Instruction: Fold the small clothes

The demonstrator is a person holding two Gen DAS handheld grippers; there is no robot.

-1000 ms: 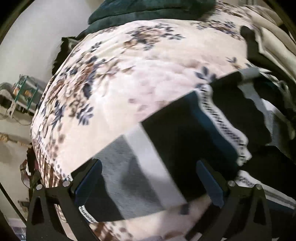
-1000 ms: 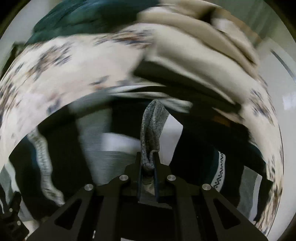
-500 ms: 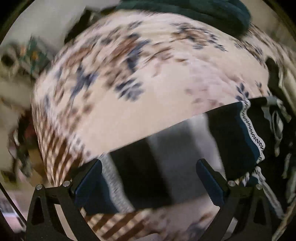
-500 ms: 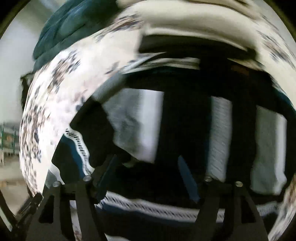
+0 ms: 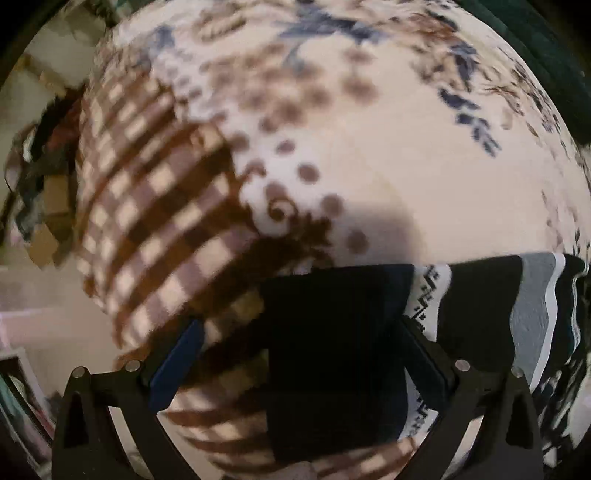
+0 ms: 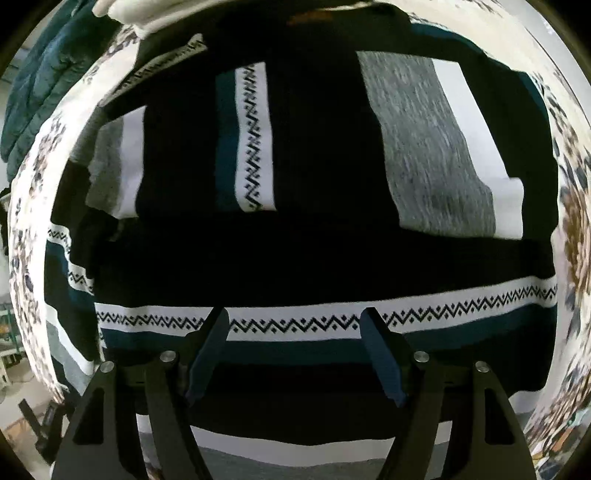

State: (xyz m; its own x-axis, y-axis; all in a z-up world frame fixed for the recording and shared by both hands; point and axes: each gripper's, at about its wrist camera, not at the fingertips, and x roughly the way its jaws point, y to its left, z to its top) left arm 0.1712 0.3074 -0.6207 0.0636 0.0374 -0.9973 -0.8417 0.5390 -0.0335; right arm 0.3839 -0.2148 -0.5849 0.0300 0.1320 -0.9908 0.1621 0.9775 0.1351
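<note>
A dark striped sweater with black, grey, white and teal bands and zigzag trim lies spread on a floral blanket. Both sleeves are folded across its body. My right gripper is open and empty, hovering over the sweater's lower zigzag band. In the left wrist view, the sweater's black edge lies between the open fingers of my left gripper, above the blanket. I cannot tell whether the fingers touch the cloth.
A dark teal quilted item and cream folded cloth lie at the blanket's far edge. The bed's left edge drops to a floor with boxes and clutter.
My right gripper has let go of the grey sleeve and opened, now lower over the sweater. My left gripper has swung left to the sweater's edge, staying open.
</note>
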